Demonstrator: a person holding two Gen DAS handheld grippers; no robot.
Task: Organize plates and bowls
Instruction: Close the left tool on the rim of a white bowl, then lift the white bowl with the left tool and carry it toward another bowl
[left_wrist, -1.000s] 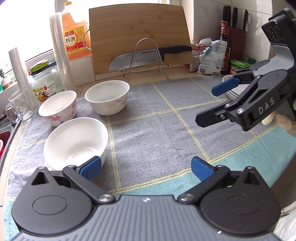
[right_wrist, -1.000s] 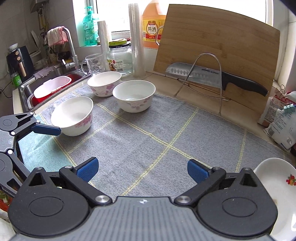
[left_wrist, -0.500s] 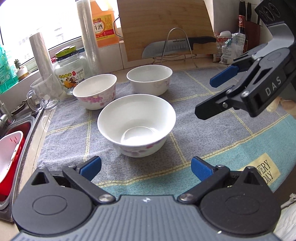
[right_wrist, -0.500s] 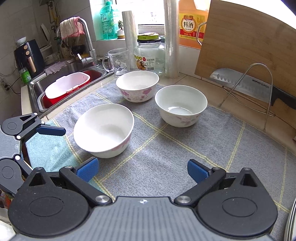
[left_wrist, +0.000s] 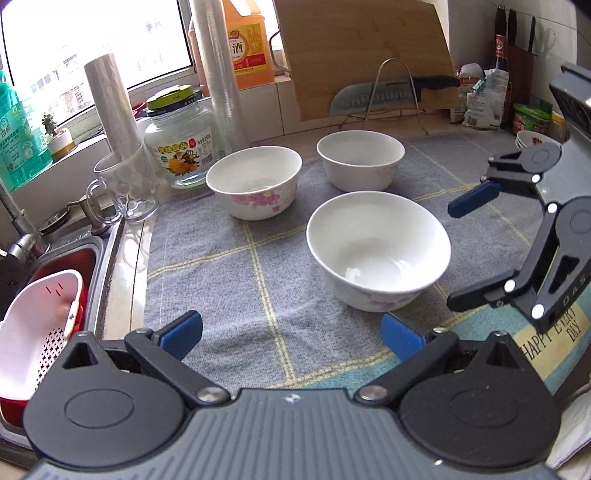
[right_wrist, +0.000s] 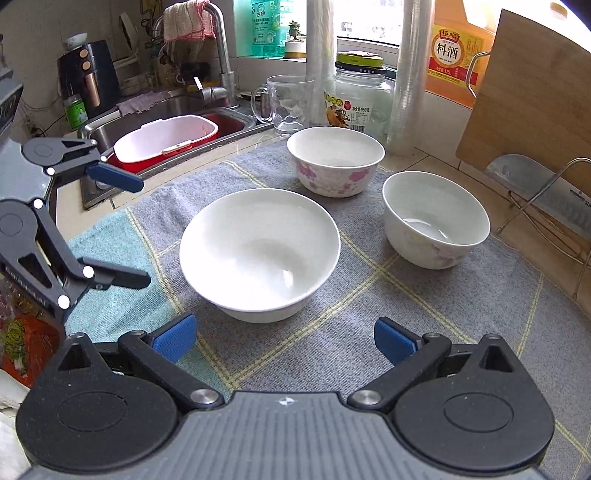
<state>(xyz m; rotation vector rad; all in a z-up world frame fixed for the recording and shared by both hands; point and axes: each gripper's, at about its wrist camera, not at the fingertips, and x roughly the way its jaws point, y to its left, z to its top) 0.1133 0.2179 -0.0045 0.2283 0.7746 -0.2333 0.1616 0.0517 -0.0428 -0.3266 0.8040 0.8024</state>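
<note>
White porcelain bowl, widest of three (left_wrist: 378, 251) (right_wrist: 258, 251), sits upright on the grey checked towel (left_wrist: 221, 280) (right_wrist: 406, 314) covering the table, right ahead of both grippers. Second bowl with pink flower print (left_wrist: 254, 181) (right_wrist: 335, 159) stands behind it toward the sink; third bowl, plain with faint floral (left_wrist: 360, 158) (right_wrist: 436, 218), beside that one toward the cutting board. All three apart, none touching.

Writing: orange bottle (left_wrist: 245, 40) (right_wrist: 458, 48) label reads 料酒; glass jar with green lid (left_wrist: 180, 140) (right_wrist: 360, 99) shows 950 on its label; towel's teal end prints "HAPPY EVERY DAY" (left_wrist: 550, 336); right gripper body marked "DAS".

Left wrist view only: knife on wire rack (left_wrist: 391, 92) in full against the bamboo cutting board (left_wrist: 365, 55), knife block (left_wrist: 515, 48), stacked dishes with red pattern (left_wrist: 532, 139) far right. Right wrist view only: faucet with cloth draped over it (right_wrist: 218, 55), sink with pink-white strainer basket in a red tub (right_wrist: 166, 138), black appliance (right_wrist: 88, 79).

Left gripper (left_wrist: 291, 330) (right_wrist: 138, 229) spread wide, holding nothing, clear of the bowl. Right gripper (right_wrist: 282, 338) (left_wrist: 461, 251) also wide, holding nothing, its fingers just beside the big bowl's rim without contact.
</note>
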